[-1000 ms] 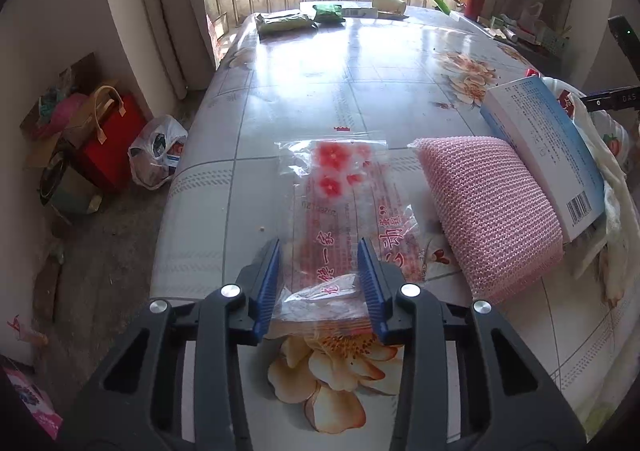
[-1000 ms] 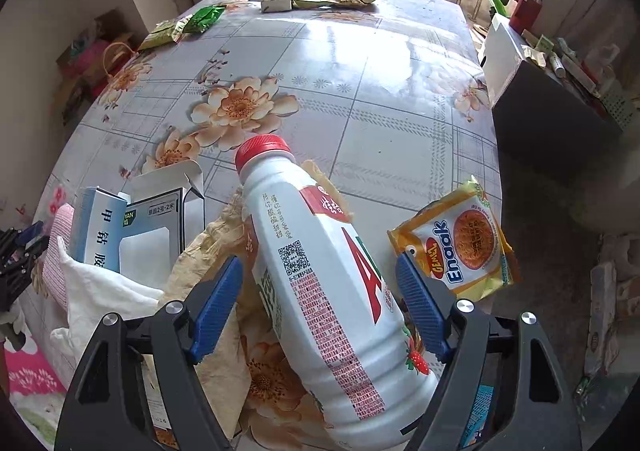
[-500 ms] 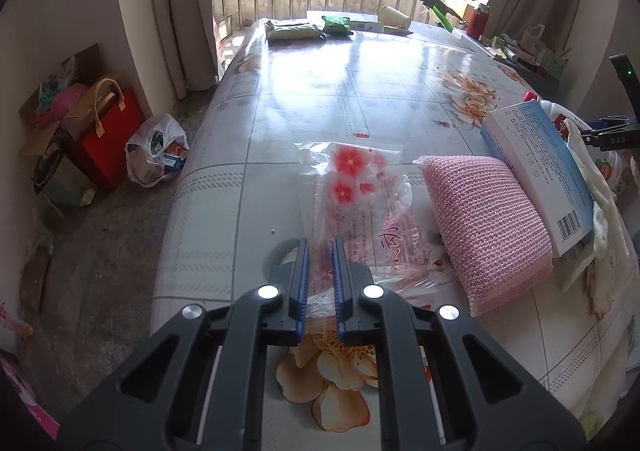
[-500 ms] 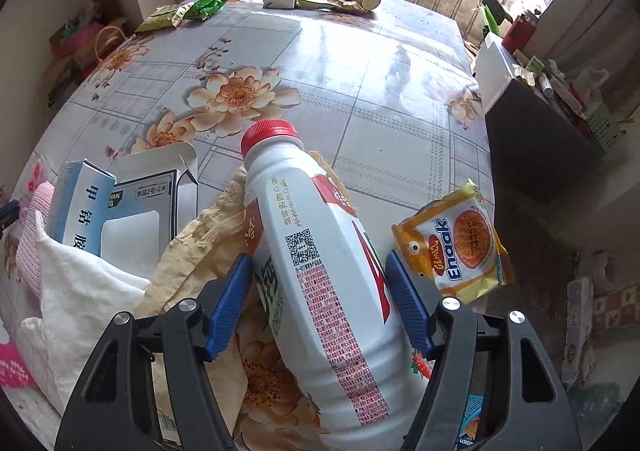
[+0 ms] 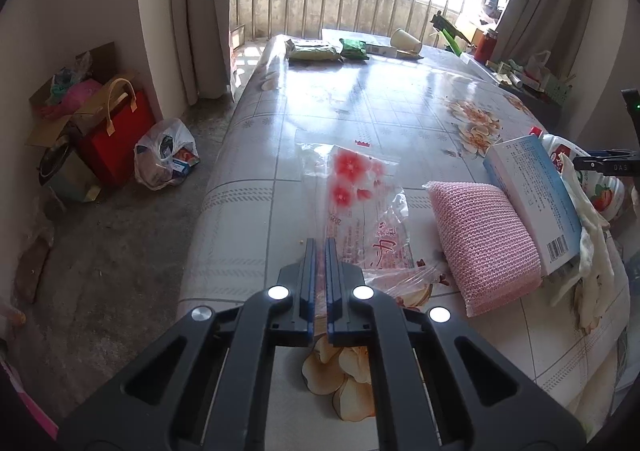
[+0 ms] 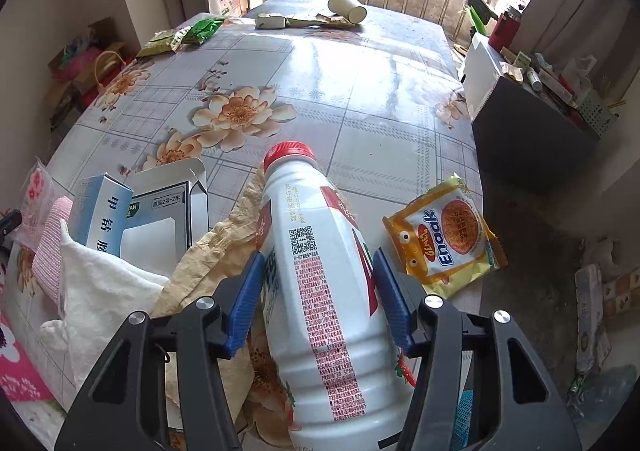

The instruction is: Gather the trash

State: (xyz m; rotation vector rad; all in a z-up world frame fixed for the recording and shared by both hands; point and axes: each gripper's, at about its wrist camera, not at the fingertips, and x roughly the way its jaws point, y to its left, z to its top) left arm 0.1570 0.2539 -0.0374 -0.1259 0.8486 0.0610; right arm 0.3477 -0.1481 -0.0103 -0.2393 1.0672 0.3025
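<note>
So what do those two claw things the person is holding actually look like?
Both match: the left gripper and right gripper are black plastic frames with triangular cut-outs and silver round bolt heads. Each has two flat fingers faced with ribbed blue pads. No cables or sleeves show.

Trash count on the flowered table

One white bottle (image 6: pixel 320 271), one yellow snack packet (image 6: pixel 444 235), one paper cup (image 6: pixel 347 7), two green wrappers (image 6: pixel 182 37), two blue-and-white cartons (image 6: pixel 160 219), one pink sponge (image 5: pixel 484 247), one clear printed bag (image 5: pixel 356 203)
</note>
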